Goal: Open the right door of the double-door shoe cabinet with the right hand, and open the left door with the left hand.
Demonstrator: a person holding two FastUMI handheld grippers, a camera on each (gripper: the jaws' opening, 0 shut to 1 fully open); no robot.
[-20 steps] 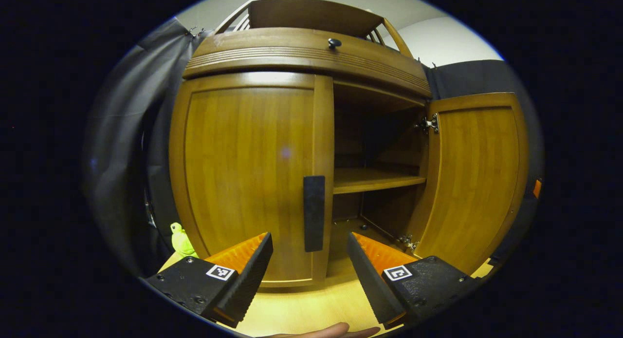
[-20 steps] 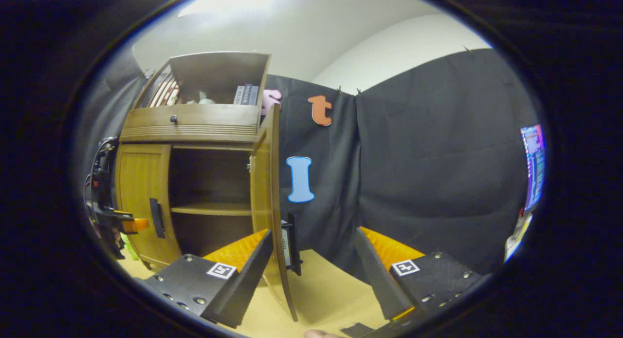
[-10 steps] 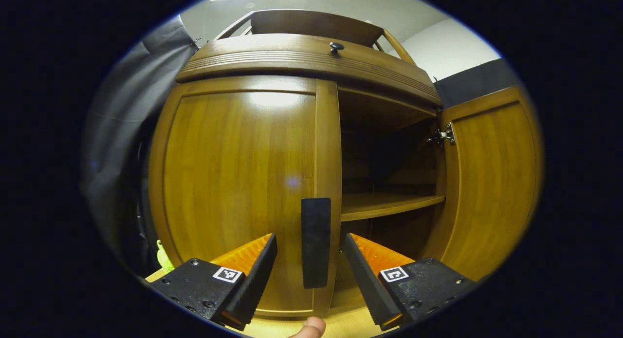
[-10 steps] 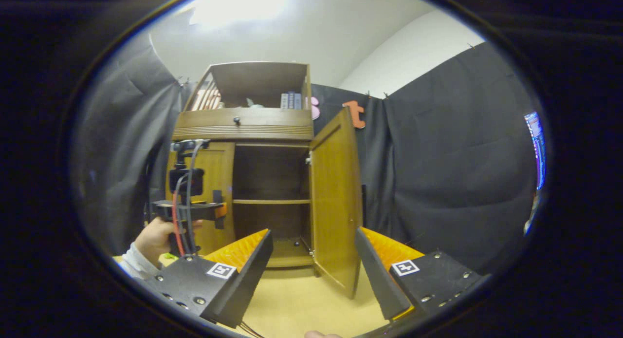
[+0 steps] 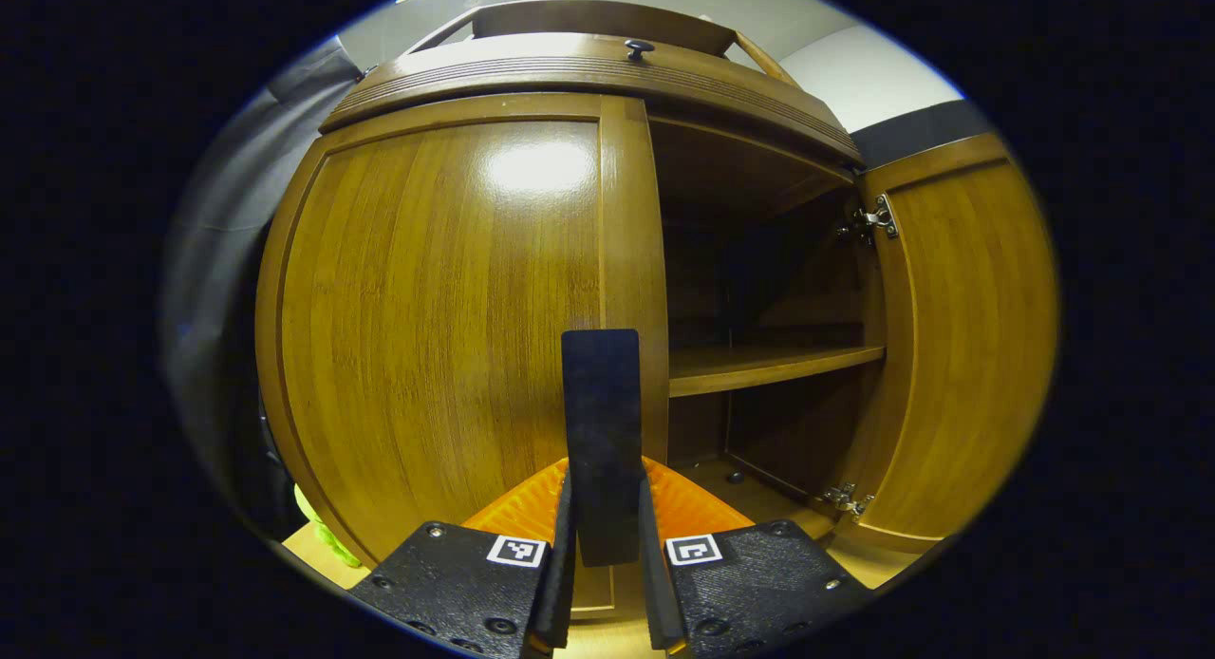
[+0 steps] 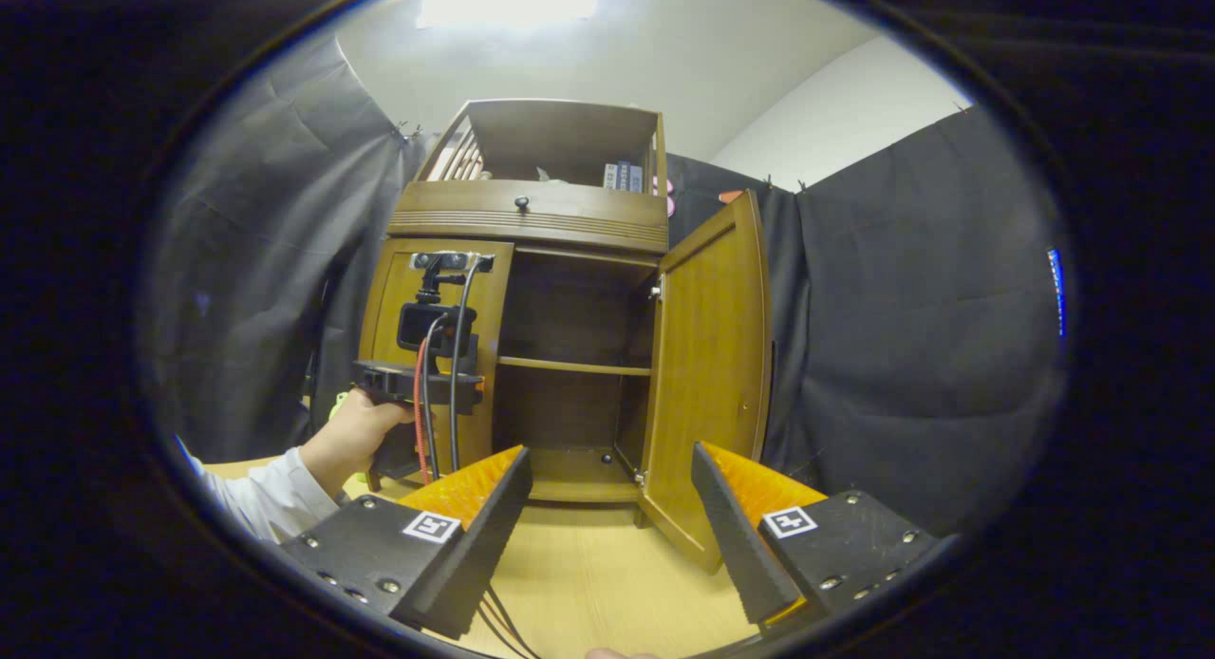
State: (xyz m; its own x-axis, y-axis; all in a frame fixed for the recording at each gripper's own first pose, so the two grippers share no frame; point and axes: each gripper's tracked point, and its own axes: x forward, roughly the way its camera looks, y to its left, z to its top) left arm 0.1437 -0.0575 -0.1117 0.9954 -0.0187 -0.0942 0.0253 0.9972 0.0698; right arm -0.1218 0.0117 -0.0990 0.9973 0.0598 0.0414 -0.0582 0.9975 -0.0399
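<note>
The wooden shoe cabinet fills the left gripper view. Its left door (image 5: pixel 437 317) is flush with the frame, and a flat dark handle (image 5: pixel 600 422) stands upright at the door's inner edge. My left gripper (image 5: pixel 604 526) is shut on that handle, a finger pressed to each side. The right door (image 5: pixel 959 336) stands swung wide, showing a shelf (image 5: pixel 759 365) inside. In the right gripper view my right gripper (image 6: pixel 607 507) is open and holds nothing, well back from the cabinet (image 6: pixel 532 336). There the right door (image 6: pixel 707 374) hangs open, and a hand holds the left gripper (image 6: pixel 418 384) against the left door.
A drawer with a small knob (image 5: pixel 638 47) sits above the doors, topped by an open shelf with books (image 6: pixel 622 175). A green object (image 5: pixel 318 531) lies at the cabinet's lower left corner. Black cloth walls stand on both sides. The floor (image 6: pixel 588 574) is light wood.
My left gripper moved in and closed on the left door's handle. My right gripper backed away from the open right door and turned left, bringing the whole cabinet into view.
</note>
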